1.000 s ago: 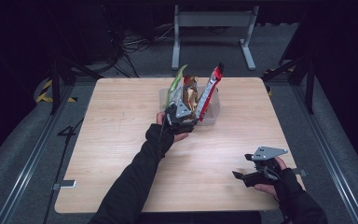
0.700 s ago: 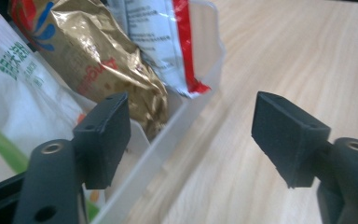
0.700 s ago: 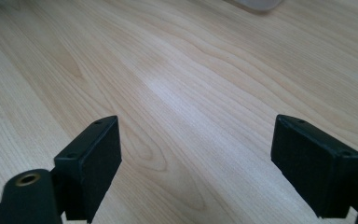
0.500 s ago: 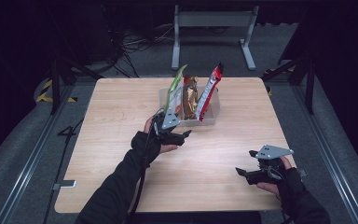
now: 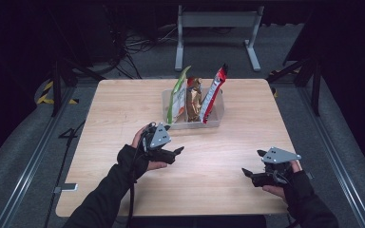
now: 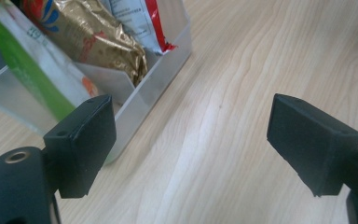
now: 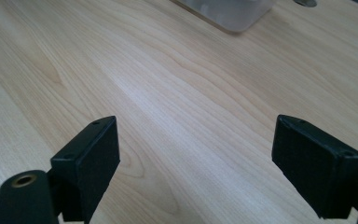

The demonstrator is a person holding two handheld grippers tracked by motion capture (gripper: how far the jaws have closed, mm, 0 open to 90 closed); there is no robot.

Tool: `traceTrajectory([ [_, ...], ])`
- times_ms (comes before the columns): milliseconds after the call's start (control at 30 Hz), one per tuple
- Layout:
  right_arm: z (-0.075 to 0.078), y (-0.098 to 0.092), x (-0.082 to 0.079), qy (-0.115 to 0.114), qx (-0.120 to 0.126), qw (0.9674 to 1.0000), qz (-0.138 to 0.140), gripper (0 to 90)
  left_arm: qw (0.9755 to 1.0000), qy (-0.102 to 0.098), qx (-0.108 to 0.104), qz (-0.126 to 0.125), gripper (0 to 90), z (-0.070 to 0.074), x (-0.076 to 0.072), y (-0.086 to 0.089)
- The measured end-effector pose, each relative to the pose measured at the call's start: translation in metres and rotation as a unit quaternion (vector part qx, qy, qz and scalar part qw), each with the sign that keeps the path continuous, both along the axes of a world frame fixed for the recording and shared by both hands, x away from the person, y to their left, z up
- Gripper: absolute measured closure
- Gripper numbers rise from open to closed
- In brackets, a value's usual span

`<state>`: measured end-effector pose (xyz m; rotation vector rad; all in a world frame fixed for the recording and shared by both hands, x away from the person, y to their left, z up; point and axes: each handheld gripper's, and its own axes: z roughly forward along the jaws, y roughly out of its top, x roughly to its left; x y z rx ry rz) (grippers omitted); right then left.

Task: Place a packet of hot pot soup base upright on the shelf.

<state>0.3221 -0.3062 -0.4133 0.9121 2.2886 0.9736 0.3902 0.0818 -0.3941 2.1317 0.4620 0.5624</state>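
Backed away from the clear bin compared with a second ago, left gripper jaws just opening, wide apart, nothing between them: green packet apparently delivered. Standing upright in the bin's left end, beside gold packet and red packet. Right gripper, well off from the bin, gaping and empty.

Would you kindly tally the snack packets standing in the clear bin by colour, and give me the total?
Green and white packet: 1
Gold packet: 1
Red and white packet: 1
Total: 3 packets, all standing in the clear bin
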Motion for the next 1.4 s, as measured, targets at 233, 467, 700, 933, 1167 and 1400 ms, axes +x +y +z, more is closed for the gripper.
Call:
traceTrajectory([
  [233, 0.001, 0.003, -0.003, -0.018, -0.018, 0.9997, 0.002, 15.3, 0.9997, -0.003, 0.02, 0.011, 14.8, -0.006, -0.014, 0.025],
  [467, -0.003, -0.004, -0.009, -0.026, -0.036, 0.999, -0.004, 14.8, 0.9983, -0.005, 0.047, 0.036, 13.9, -0.015, -0.024, 0.05],
  [700, -0.003, -0.018, -0.014, -0.03, -0.025, 0.9991, -0.017, 14.6, 0.9979, 0.004, 0.041, 0.05, 11.6, -0.022, -0.033, 0.082],
  [933, -0.005, -0.031, -0.02, -0.037, -0.017, 0.9986, -0.034, 14.5, 0.9975, 0.017, 0.033, 0.061, 10.7, -0.029, -0.039, 0.101],
  [1167, -0.01, -0.041, -0.025, -0.039, -0.015, 0.9981, -0.046, 14.4, 0.9962, 0.028, 0.034, 0.075, 10.3, -0.038, -0.043, 0.119],
  [1400, -0.016, -0.051, -0.028, -0.04, -0.01, 0.9971, -0.064, 14.1, 0.9941, 0.041, -0.003, 0.101, 9.8, -0.043, -0.049, 0.147],
])
